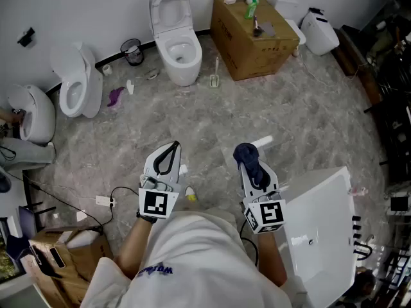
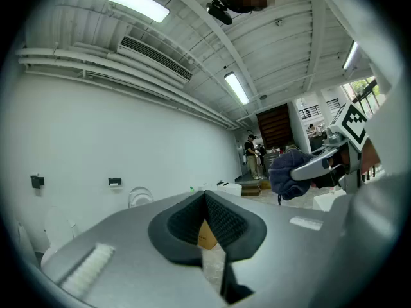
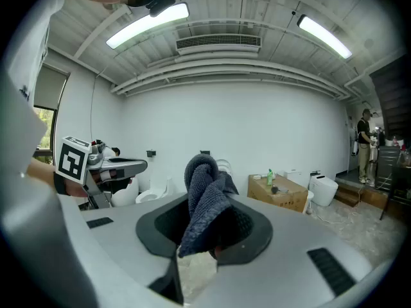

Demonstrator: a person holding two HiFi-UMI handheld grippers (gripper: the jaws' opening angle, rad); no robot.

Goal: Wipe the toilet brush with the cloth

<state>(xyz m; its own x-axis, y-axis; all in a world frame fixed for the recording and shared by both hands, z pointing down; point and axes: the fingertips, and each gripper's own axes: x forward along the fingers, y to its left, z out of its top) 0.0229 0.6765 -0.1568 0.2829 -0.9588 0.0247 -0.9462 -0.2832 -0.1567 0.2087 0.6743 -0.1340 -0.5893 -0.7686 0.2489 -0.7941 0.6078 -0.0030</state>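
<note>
Right gripper view: the right gripper is clamped on a dark blue, nubbly terry cloth, bunched into a loop above the ribbed black pads. The left gripper is pinched closed on nothing, its tips meeting in a V. Head view, upper middle: a slim white stick stands beside the oval toilet, likely the toilet brush, though it's too small to be sure.

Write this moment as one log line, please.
left tool: shut, empty | right tool: shut on dark blue cloth | toilet brush: on floor beside toilet
</note>
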